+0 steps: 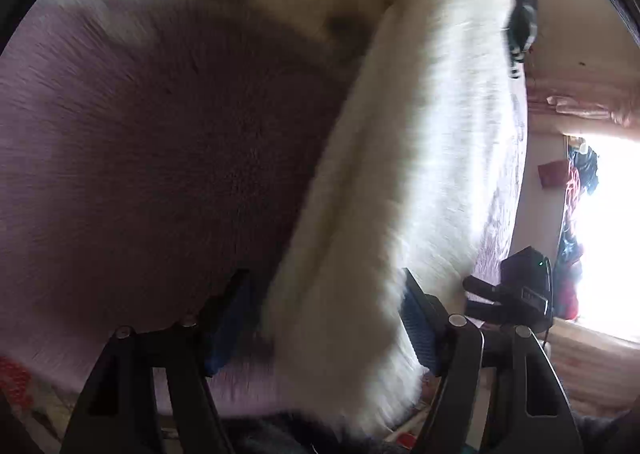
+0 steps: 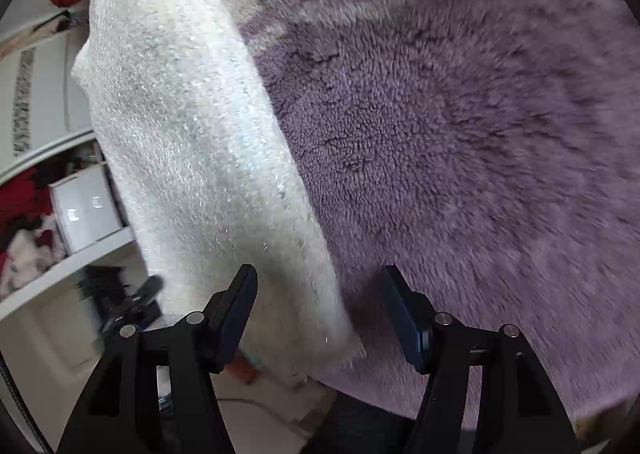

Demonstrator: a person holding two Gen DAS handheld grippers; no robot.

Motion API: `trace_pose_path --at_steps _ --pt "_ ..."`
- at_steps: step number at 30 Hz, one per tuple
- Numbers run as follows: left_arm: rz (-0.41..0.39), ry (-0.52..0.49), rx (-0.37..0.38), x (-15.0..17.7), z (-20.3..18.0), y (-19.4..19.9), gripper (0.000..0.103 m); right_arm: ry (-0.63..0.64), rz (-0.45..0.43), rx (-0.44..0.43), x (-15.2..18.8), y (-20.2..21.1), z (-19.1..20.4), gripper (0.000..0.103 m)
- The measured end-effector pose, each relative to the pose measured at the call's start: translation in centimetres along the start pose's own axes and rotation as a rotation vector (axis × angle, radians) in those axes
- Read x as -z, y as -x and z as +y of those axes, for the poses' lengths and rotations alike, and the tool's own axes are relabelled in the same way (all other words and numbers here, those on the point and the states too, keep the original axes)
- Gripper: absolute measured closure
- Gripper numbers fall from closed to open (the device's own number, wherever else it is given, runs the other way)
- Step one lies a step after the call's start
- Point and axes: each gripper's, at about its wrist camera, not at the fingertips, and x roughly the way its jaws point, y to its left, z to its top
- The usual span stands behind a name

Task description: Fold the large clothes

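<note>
In the left wrist view, the white fluffy garment [image 1: 400,142] lies as a long band over the purple fleece blanket [image 1: 160,158], probably laid out flat there so it can be folded. Its near end runs down between the fingers of the left gripper [image 1: 326,318]. The jaws stand fairly wide, and blur keeps me from telling whether the pads press the cloth. The other gripper [image 1: 504,294] shows at the right, near the bright window [image 1: 600,222].

In the right wrist view, the garment's near corner sits between the fingers of the right gripper [image 2: 320,310], spread apart, with the pads apparently clear of it. Shelves [image 2: 60,214] stand at the left.
</note>
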Motion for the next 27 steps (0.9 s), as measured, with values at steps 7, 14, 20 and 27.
trace_pose_path --at_steps 7,14,20,27 --pt "-0.086 -0.157 -0.049 1.1 -3.1 0.5 0.034 -0.013 0.041 -0.296 -1.4 -3.7 0.3 0.029" --pt "-0.155 -0.113 -0.018 3.2 -4.0 4.2 0.089 -0.054 0.046 -0.31 0.5 -7.7 3.0 0.088" --pt "-0.094 -0.04 0.042 9.4 -3.8 9.7 0.09 -0.098 0.096 -0.368 8.1 -3.9 4.5 0.089" --pt "-0.062 -0.056 0.077 10.3 -7.1 15.1 0.09 -0.133 0.208 -0.336 13.7 -0.2 6.2 0.089"
